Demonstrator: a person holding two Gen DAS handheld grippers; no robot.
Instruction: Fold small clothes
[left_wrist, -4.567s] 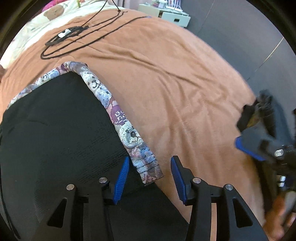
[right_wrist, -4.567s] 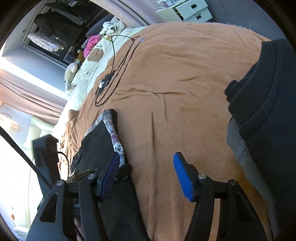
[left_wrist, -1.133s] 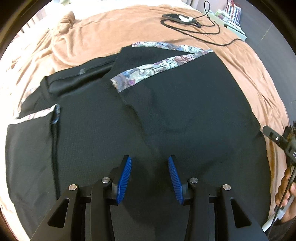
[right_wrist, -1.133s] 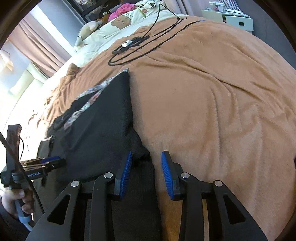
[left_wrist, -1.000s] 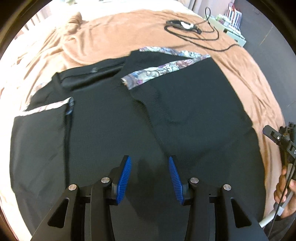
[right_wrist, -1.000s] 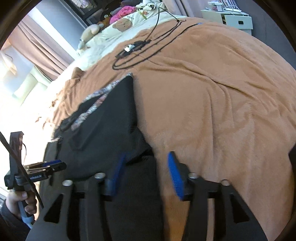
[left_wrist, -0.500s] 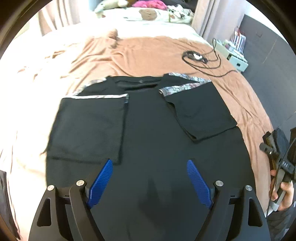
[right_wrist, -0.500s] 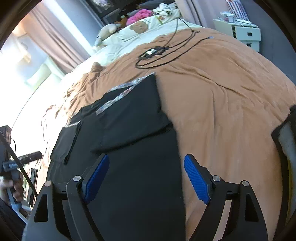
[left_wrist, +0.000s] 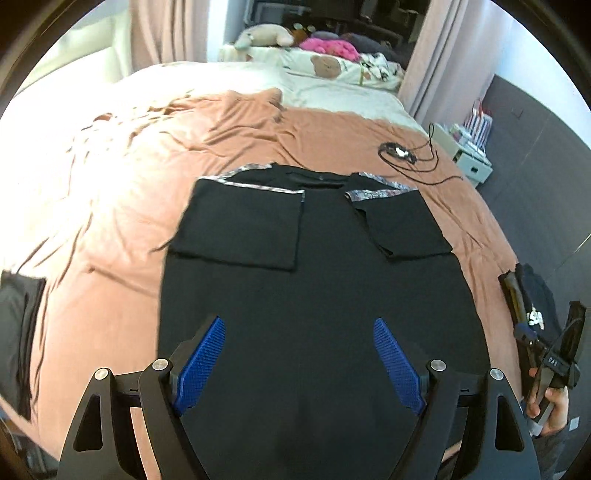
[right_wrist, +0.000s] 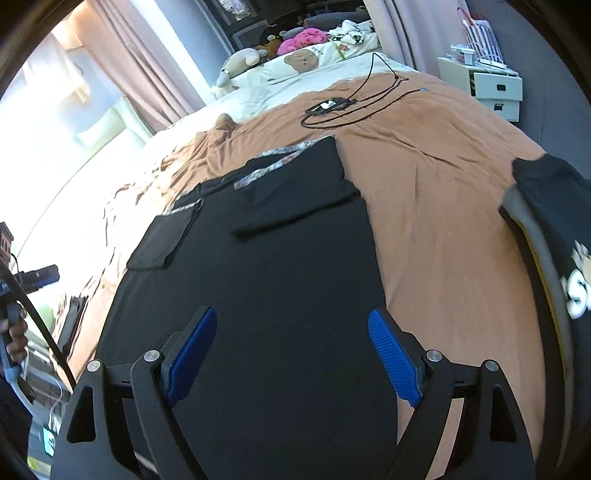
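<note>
black shirt (left_wrist: 317, 295) laid flat on brown bedspread (left_wrist: 122, 206), 2 sleeves folded inward, left claw (left_wrist: 301, 360) and right claw (right_wrist: 291, 356) held wide apart above it, nothing gripped

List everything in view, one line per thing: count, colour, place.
T-shirt: one, black with patterned sleeve trim, flat on the blanket, both sleeves folded in.
Blanket: one, tan, covering the bed.
Cable: one, black, coiled beyond the shirt.
Teddy-bear pillow: one, cream, at the bed's head.
Nightstand: one, white, beside the bed.
Dark garments: a pile, at the blanket's right edge.
Left gripper: black, blue pads, open above the shirt.
Right gripper: same, open.
</note>
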